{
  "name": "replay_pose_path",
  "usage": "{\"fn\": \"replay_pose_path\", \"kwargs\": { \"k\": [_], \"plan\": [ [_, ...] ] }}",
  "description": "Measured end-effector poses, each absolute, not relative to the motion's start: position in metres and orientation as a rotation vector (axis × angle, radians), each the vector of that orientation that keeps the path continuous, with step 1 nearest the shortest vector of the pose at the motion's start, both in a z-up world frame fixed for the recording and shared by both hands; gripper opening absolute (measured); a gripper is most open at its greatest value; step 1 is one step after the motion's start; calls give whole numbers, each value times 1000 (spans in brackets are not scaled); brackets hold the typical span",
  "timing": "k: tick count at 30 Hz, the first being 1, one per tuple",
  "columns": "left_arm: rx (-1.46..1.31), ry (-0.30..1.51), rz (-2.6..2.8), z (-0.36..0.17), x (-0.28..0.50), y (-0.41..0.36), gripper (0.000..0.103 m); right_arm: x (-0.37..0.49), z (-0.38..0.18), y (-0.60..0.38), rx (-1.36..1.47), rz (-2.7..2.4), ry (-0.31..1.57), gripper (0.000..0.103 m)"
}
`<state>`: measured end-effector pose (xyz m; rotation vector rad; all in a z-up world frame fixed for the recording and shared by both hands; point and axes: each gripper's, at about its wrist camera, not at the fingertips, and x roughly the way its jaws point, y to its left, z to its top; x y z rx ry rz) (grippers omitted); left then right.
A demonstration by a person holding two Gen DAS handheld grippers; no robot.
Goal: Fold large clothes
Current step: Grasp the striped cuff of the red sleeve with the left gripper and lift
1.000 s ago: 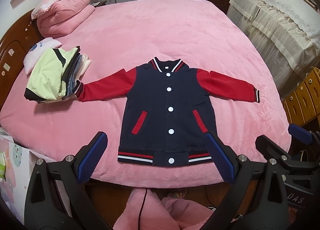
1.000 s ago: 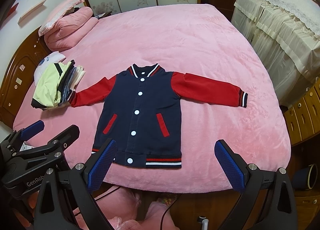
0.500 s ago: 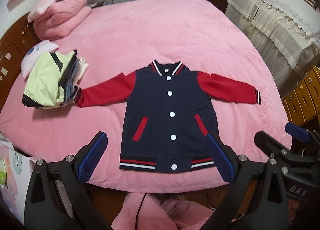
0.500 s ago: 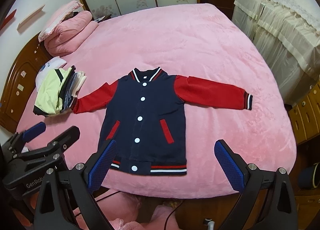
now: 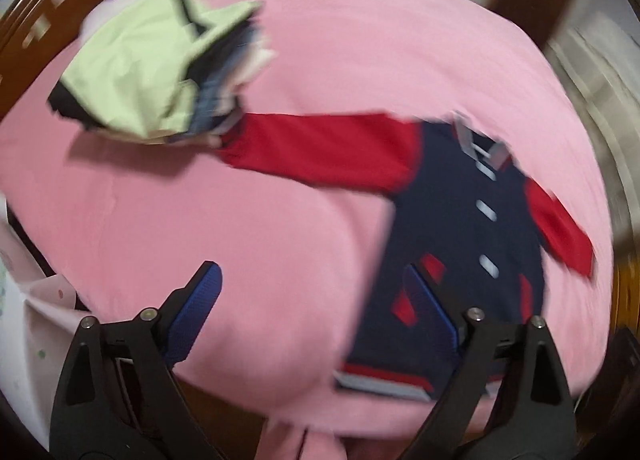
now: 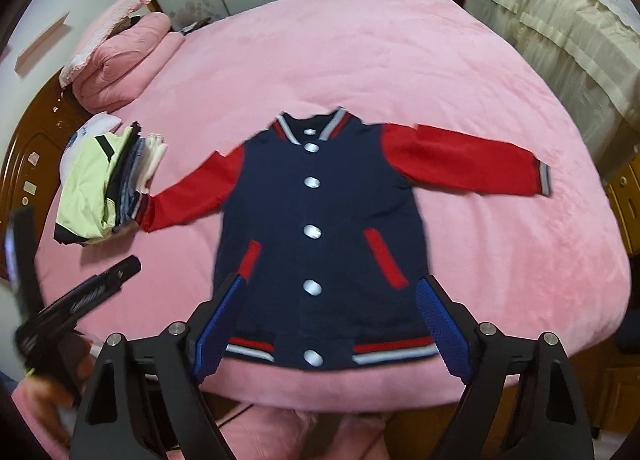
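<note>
With the navy button-front jacket with red sleeves flat on the pink bed, I'd send my released left claw to the left cuff, my right claw also unclenched.

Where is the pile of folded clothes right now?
In the right wrist view the pile of folded clothes sits on the pink bed at the left, by the wooden headboard, touching the cuff of the jacket's red sleeve.

Matt cloth jacket lies on a plush, fuzzy pink blanket; glossy wooden headboard.
</note>
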<state>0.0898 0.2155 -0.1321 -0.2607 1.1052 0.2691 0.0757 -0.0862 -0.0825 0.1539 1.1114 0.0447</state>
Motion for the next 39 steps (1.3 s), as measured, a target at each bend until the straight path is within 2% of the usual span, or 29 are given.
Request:
{"fn": "replay_pose_path", "kwargs": {
  "k": [2,8,11,16,18,20,23,29,35,39],
  "plan": [
    [-295,1092,333,-156,108,257,76,96,-90,-59,166,50,1106,88],
    [-372,1071,350,-215,168,346,67,160,-121,25,166,58,1168,88],
    [-404,1089,268,-237,192,367,58,179,-141,57,143,85,1206,88],
    [-383,1072,164,-260,215,368,55,193,-166,92,92,121,1235,88],
    [-361,1064,168,-266,224,366,50,186,-171,87,93,129,1241,88],
    [-344,1042,200,-269,229,365,20,188,-180,91,106,125,1250,88],
    [-307,1019,271,-269,234,363,11,190,-193,81,133,115,1263,88],
    [-244,955,318,-234,232,332,9,195,-210,36,195,122,1248,88],
    [-220,837,174,-161,237,235,9,200,-213,-39,221,142,1213,88],
    [-292,792,41,-138,248,147,9,202,-213,-105,274,104,1188,88]
  ]
}}
